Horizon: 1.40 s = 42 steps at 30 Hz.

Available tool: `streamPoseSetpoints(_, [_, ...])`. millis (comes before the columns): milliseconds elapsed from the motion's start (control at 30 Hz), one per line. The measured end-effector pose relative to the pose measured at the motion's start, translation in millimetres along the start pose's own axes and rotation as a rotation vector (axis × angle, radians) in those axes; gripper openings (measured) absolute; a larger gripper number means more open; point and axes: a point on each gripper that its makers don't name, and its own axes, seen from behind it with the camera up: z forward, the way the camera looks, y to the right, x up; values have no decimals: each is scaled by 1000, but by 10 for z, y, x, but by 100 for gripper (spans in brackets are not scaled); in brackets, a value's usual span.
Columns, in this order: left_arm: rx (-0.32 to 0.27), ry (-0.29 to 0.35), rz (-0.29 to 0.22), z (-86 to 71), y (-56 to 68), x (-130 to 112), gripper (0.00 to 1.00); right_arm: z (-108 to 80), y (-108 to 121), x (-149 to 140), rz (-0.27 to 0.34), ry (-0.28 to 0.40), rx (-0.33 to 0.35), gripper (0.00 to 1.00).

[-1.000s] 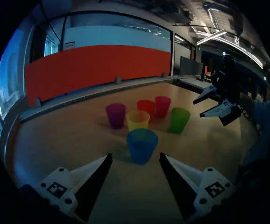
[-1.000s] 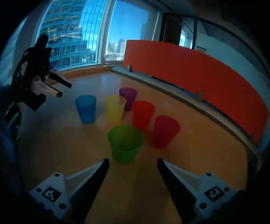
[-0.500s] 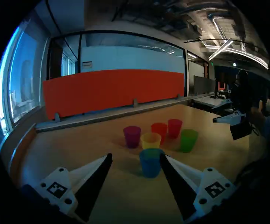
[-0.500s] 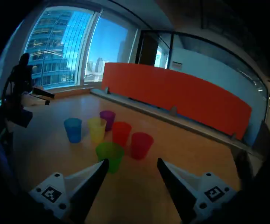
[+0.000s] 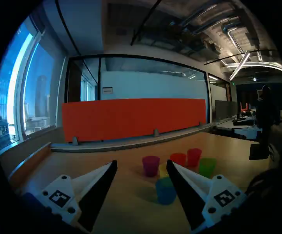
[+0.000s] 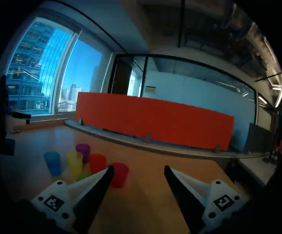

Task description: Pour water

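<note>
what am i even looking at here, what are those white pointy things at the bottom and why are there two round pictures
There is no robot: a person holds a two-finger gripper in each hand, and a fisheye camera on each looks forward along its fingers. The white and black wedges are those fingers. One picture is from the left gripper, the other from the right gripper. Both are open and hold nothing. On the wooden table stand a blue cup, a yellow cup, a purple cup, an orange cup, a red cup and a green cup, close together. An orange partition runs behind them. I cannot tell whether any cup holds water.
</note>
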Motion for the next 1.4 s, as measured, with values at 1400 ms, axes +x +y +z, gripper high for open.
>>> streamPoseSetpoints(1400, [280,90,0,114,-375,-144,94,-11,267,-102,196,116,-260,100])
